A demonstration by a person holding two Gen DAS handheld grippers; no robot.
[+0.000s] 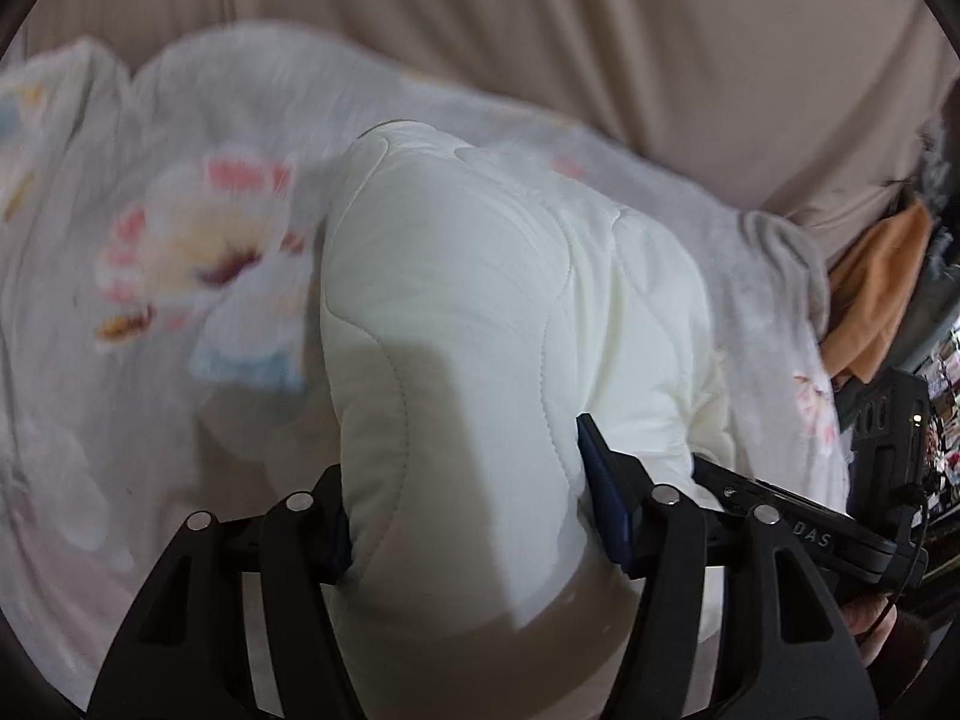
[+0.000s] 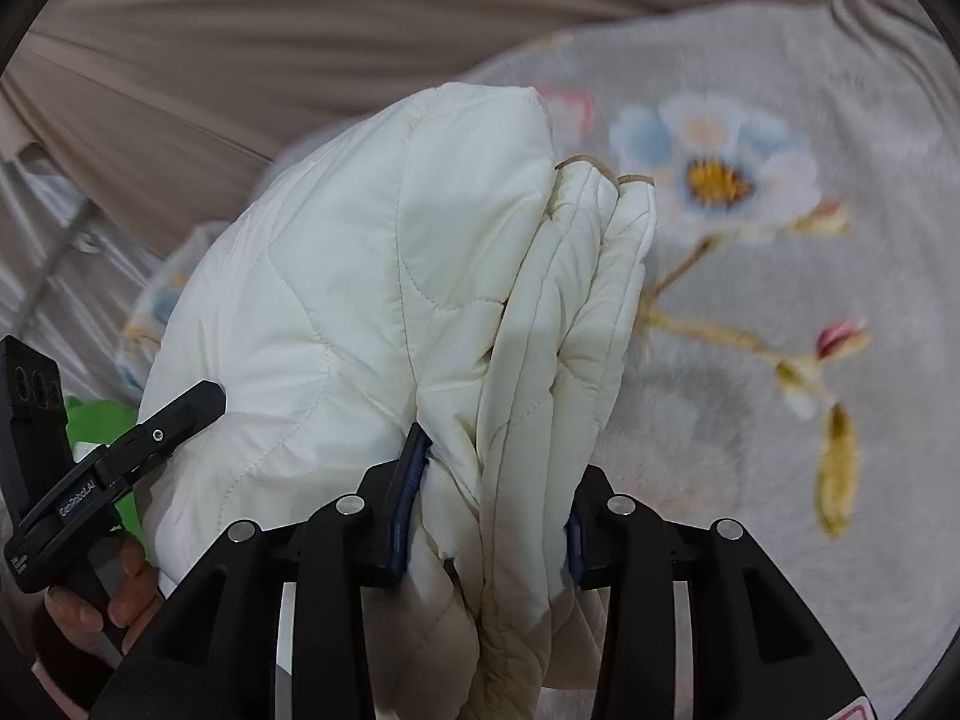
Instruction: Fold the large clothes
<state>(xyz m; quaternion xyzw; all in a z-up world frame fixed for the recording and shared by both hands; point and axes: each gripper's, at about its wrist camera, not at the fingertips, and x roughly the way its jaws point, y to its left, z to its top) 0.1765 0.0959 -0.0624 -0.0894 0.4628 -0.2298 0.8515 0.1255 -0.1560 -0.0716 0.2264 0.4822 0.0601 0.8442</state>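
A white quilted jacket (image 1: 468,300) is bunched into a thick folded bundle and hangs above a floral blanket. My left gripper (image 1: 468,504) is shut on one end of it, with padding bulging between both blue-padded fingers. My right gripper (image 2: 492,510) is shut on several stacked layers of the jacket (image 2: 360,276), whose tan-trimmed edges stick out at the top. The black body of the right tool (image 1: 798,522) shows at the right of the left wrist view. The left tool's body (image 2: 120,462) and the hand (image 2: 90,606) holding it show at the lower left of the right wrist view.
A pale grey blanket with flower prints (image 2: 750,312) (image 1: 180,252) spreads under the jacket. Beige fabric (image 1: 540,30) (image 2: 240,60) rises behind it. An orange cloth (image 1: 876,294) lies at the right edge, with cluttered dark items beside it. Something green (image 2: 102,420) sits low at the left.
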